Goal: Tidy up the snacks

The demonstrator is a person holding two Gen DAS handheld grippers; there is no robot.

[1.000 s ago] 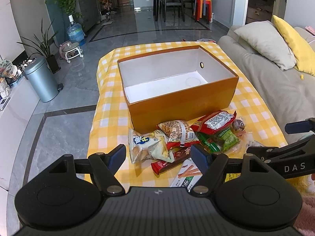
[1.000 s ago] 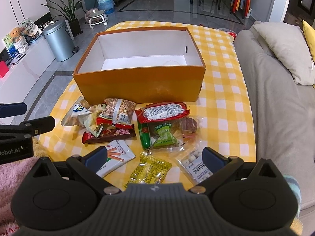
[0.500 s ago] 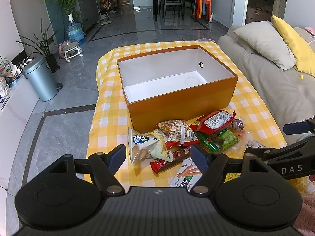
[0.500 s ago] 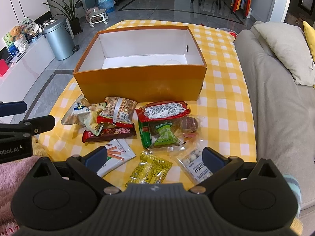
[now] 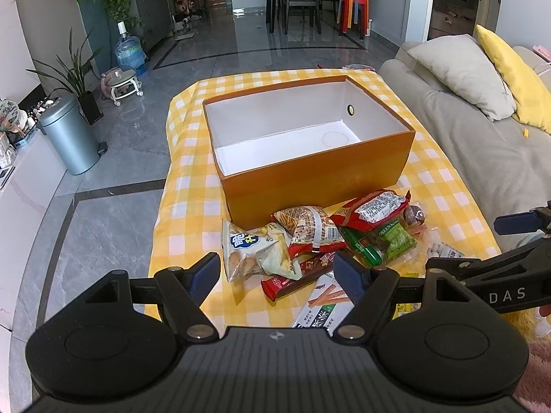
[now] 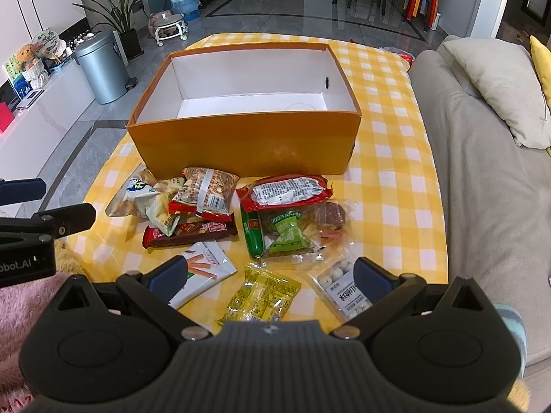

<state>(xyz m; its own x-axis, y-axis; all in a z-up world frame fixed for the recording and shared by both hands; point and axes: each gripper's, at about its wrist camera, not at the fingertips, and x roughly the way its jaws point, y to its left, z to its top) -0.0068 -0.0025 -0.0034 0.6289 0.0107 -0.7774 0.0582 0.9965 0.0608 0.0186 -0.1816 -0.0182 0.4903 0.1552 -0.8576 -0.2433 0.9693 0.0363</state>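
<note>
An empty orange box with a white inside stands on the yellow checked tablecloth. Several snack packets lie in front of it: a pale chip bag, a red nut bag, a brown bar, a red packet, a green packet, a yellow packet and a white-ball packet. My left gripper hangs open just short of the chip bag. My right gripper hangs open above the yellow packet. Both hold nothing.
A grey sofa with cushions runs along the table's right side. A metal bin, a water bottle and plants stand on the tiled floor to the left. Pink fabric lies at the table's near edge.
Both grippers have crept slightly forward toward the snacks. Their jaws stay open and no packet has moved.
</note>
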